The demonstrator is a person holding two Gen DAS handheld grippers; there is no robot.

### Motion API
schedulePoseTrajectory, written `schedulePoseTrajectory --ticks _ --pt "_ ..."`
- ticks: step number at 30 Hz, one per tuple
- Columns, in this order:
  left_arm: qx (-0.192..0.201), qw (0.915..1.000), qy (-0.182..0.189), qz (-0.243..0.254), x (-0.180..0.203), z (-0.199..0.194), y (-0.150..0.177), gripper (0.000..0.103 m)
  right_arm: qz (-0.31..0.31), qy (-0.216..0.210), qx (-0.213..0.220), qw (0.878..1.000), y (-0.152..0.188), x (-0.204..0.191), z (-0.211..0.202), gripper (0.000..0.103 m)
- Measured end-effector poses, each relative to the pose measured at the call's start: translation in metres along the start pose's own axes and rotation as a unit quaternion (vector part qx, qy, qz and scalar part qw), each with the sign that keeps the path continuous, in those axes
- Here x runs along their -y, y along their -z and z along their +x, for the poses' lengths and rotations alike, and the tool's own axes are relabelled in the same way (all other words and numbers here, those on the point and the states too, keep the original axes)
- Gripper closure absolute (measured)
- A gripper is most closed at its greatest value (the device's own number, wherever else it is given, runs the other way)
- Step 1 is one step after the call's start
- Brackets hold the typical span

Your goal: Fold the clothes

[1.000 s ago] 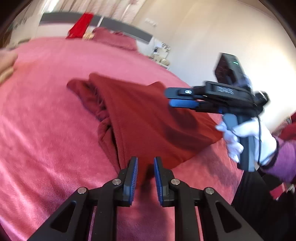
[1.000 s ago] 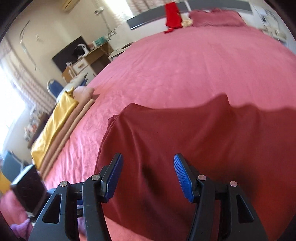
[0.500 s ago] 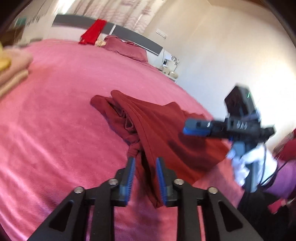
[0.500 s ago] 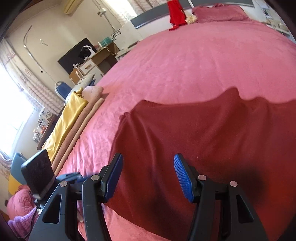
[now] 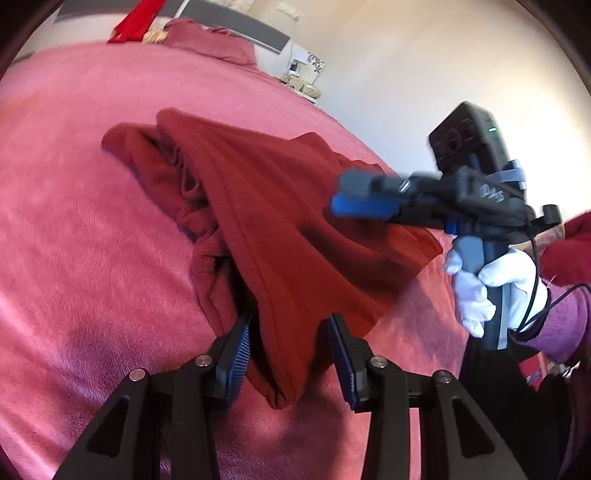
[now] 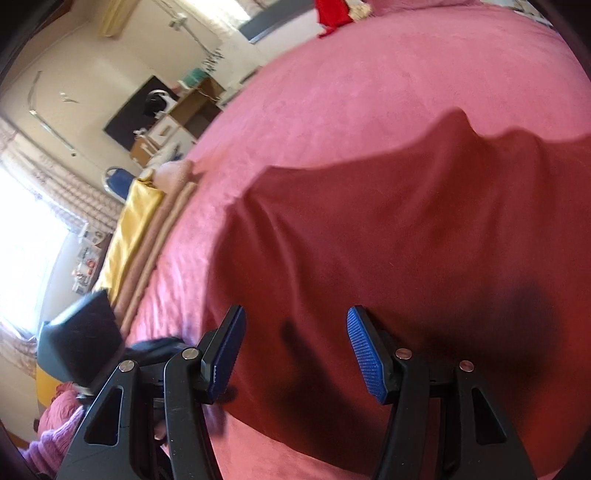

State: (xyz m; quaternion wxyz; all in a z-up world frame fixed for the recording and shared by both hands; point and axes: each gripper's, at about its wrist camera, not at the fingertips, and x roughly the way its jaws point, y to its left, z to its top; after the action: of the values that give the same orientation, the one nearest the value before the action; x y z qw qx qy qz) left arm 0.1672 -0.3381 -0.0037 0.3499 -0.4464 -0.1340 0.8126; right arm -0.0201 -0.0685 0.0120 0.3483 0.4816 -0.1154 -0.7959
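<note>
The jaws of the left gripper (image 5: 288,354) are being opened, and a folded corner of the dark red garment (image 5: 266,221) is lying between them; the left pad is touching or just beside the cloth, the right pad is being kept apart from it, so the cloth is no longer being pinched. Under those jaws the pink bed (image 5: 81,236) is being covered by the garment, which is being spread away from them, bunched on their left and flatter toward their right. Beyond the jaws and to their right, the right gripper (image 5: 364,201) is being held by a white-gloved hand (image 5: 491,288) above the garment's right edge.

In the right wrist view, the jaws of that gripper (image 6: 295,354) are being kept released, with nothing pressed between them; the garment (image 6: 406,240) is lying below and ahead of them. To their left, folded yellow and beige cloths (image 6: 147,229) are being stacked near the bed's edge. Farthest ahead, a red cloth (image 6: 332,14) is lying by the headboard.
</note>
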Motion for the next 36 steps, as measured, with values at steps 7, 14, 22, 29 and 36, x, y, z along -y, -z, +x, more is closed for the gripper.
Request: schedulePoseTrajectory --ticks 7,14,22,29,36 --pt "-0.009 0.9995 -0.002 -0.029 -0.003 -0.011 0.008 0.1 -0.098 0.046 0.008 0.994 -0.04 -0.033 0.01 0.043" --pt "0.009 0.9993 0.034 0.011 0.017 -0.044 0.03 0.101 -0.152 0.065 -0.011 0.986 -0.061 -0.06 0.058 0.043" --pt "-0.021 0.9979 -0.006 -0.061 0.004 -0.014 0.04 0.098 -0.257 0.107 -0.049 0.959 -0.036 -0.111 0.147 0.0" --pt "0.046 0.9899 -0.08 -0.108 0.004 -0.068 0.059 0.099 -0.313 0.077 0.059 0.945 -0.019 -0.124 0.067 0.005" --pt "0.214 0.9625 -0.148 -0.076 0.045 -0.093 0.008 0.098 -0.033 0.052 0.166 0.984 -0.02 0.027 -0.061 0.024"
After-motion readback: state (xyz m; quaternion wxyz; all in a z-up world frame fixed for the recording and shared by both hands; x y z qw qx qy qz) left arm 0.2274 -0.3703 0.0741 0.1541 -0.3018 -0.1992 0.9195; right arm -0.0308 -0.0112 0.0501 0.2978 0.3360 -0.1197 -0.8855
